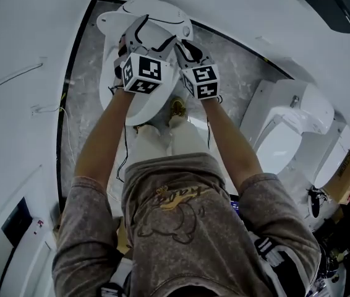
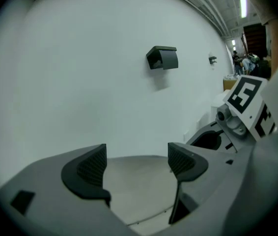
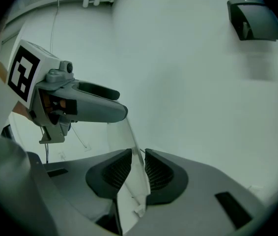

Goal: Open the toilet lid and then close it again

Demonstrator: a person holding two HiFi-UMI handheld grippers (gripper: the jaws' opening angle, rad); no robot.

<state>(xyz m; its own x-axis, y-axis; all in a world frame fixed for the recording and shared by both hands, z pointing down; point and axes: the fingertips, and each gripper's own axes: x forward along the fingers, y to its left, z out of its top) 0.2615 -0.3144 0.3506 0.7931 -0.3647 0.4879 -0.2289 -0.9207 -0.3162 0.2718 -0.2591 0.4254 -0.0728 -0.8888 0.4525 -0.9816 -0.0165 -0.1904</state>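
Observation:
The white toilet (image 1: 156, 11) stands against the wall, and its lid (image 1: 145, 107) is tilted up under both grippers. My right gripper (image 1: 184, 45) is shut on the lid's thin edge (image 3: 125, 141), which runs upright between the two ribbed pads (image 3: 117, 171). To its left, my left gripper (image 1: 143, 28) is open; its jaws stand wide apart over the lid's pale surface (image 2: 134, 181) without pressing on it. Each gripper shows in the other's view: the right gripper (image 2: 237, 117) and the left gripper (image 3: 80, 102). The toilet bowl is hidden under the lid and the arms.
Two more white toilets (image 1: 286, 135) stand to the right. A black box (image 2: 162, 58) hangs on the white wall ahead. A thin cable (image 1: 14, 79) lies on the white surface at left. The person's shoes (image 1: 178, 107) are close to the toilet's base.

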